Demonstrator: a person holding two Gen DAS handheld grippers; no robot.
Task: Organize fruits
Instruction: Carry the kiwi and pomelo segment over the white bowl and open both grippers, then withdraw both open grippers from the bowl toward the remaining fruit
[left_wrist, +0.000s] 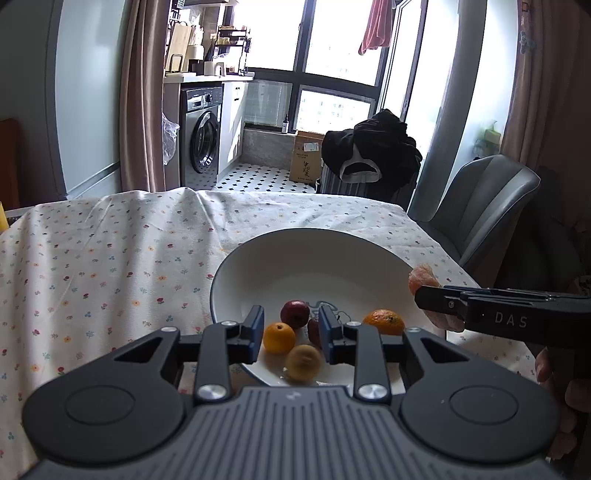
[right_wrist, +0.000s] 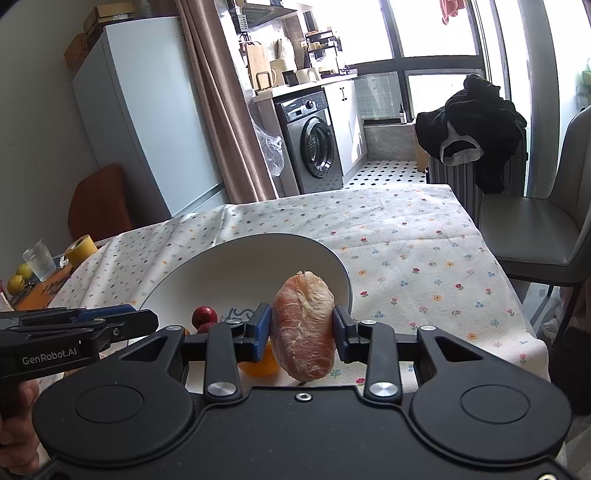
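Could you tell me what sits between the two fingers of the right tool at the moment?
A peeled citrus segment is clamped between the right tool's blue pads, held above the near rim of the white bowl. The right wrist view shows this most clearly.

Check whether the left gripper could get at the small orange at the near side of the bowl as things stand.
Probably yes. The left gripper is open and holds nothing, and the small orange lies in line between its fingers in the bowl. The brownish fruit and dark red fruit sit close beside it.
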